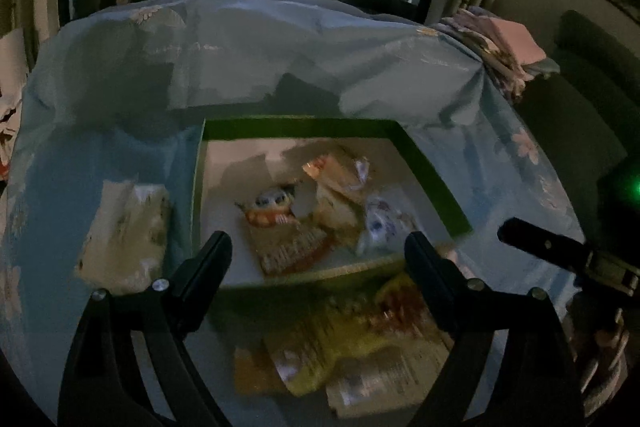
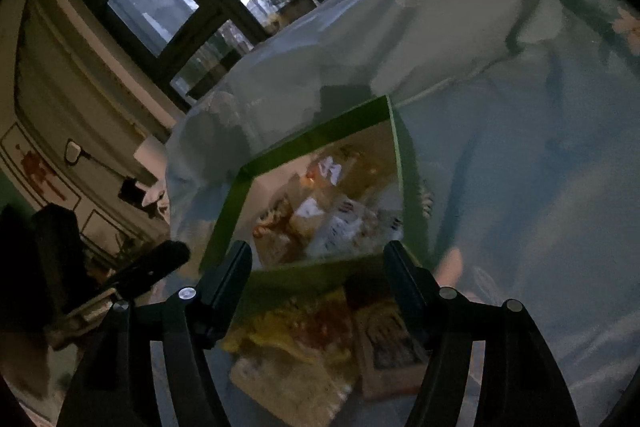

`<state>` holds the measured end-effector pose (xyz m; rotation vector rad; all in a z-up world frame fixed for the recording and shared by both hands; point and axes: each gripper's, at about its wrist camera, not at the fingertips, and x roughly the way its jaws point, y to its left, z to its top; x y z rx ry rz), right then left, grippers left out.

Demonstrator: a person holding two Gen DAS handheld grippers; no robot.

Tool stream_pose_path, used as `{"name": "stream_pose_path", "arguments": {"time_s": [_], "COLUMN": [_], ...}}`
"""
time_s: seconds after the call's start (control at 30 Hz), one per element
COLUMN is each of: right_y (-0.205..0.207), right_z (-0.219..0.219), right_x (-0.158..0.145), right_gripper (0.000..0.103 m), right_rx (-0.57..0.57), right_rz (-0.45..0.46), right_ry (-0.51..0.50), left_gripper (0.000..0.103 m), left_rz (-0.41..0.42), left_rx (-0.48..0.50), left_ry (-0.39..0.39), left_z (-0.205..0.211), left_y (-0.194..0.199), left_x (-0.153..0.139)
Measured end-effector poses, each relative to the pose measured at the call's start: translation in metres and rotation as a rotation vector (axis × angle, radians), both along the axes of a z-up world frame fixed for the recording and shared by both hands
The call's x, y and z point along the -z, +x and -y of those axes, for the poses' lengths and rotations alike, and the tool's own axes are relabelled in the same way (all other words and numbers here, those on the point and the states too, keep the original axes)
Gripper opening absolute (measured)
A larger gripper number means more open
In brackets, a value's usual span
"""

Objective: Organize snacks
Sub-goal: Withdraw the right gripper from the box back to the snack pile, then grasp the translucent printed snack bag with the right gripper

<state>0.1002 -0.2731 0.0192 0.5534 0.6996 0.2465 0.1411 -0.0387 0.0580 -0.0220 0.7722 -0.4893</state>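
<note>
Holding both my left gripper (image 1: 318,253) and my right gripper (image 2: 318,261) open and empty, I am hovering over the yellow snack packet (image 1: 352,343) lying loose on the blue sheet (image 1: 280,39); farther away, the green box (image 1: 304,129) is collecting other snacks.

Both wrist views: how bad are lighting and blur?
Left wrist: dim room, window blown out, yellow packet below the green box smeared, box contents readable. Right wrist: same dusk light, box and its snacks heavily blurred; strong fisheye bend in both.
</note>
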Motion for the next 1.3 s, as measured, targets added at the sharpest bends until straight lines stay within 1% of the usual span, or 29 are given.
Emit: {"name": "stream_pose_path", "arguments": {"time_s": [0.1,0.2,0.33,0.4,0.43,0.5,0.67,0.83,0.9,1.03,1.13,1.3], "right_y": [-0.012,-0.028,-0.045,-0.044,-0.04,-0.038,-0.044,-0.049,-0.049,-0.047,-0.044,-0.042], "right_z": [0.006,0.01,0.018,0.022,0.023,0.024,0.024,0.017,0.011,-0.001,-0.005,-0.007], "right_x": [0.002,0.008,0.029,0.045,0.051,0.056,0.06,0.075,0.081,0.084,0.089,0.093], "right_gripper": [0.069,0.069,0.069,0.069,0.069,0.069,0.069,0.069,0.069,0.069,0.069,0.069], "right_rx": [-0.007,-0.022,-0.038,-0.04,-0.04,-0.026,-0.033,-0.088,-0.121,-0.172,-0.191,-0.213], "right_rz": [-0.006,0.011,0.032,-0.003,-0.039,-0.062,-0.078,-0.121,-0.137,-0.145,-0.166,-0.179], "right_ry": [-0.004,0.007,0.086,0.129,0.136,0.128,0.131,0.171,0.191,0.229,0.244,0.27], "left_gripper": [0.089,0.089,0.089,0.089,0.089,0.089,0.089,0.089,0.089,0.088,0.087,0.087], "left_rz": [0.002,-0.004,-0.059,-0.087,-0.096,-0.134,-0.208,-0.236,-0.26,-0.333,-0.382,-0.384], "left_rx": [0.01,-0.012,-0.069,-0.108,-0.118,-0.127,-0.1,-0.055,-0.051,-0.039,-0.042,-0.031], "left_ry": [-0.002,-0.013,-0.033,-0.044,-0.046,-0.057,-0.087,-0.108,-0.135,-0.195,-0.24,-0.228], "left_z": [-0.006,-0.019,-0.041,-0.051,-0.054,-0.058,-0.05,-0.04,-0.041,-0.042,-0.041,-0.037], "left_y": [-0.02,-0.036,-0.048,-0.055,-0.058,-0.064,-0.073,-0.075,-0.072,-0.065,-0.06,-0.06], "left_x": [0.001,0.008,0.026,0.038,0.042,0.054,0.068,0.069,0.07,0.075,0.079,0.079]}}
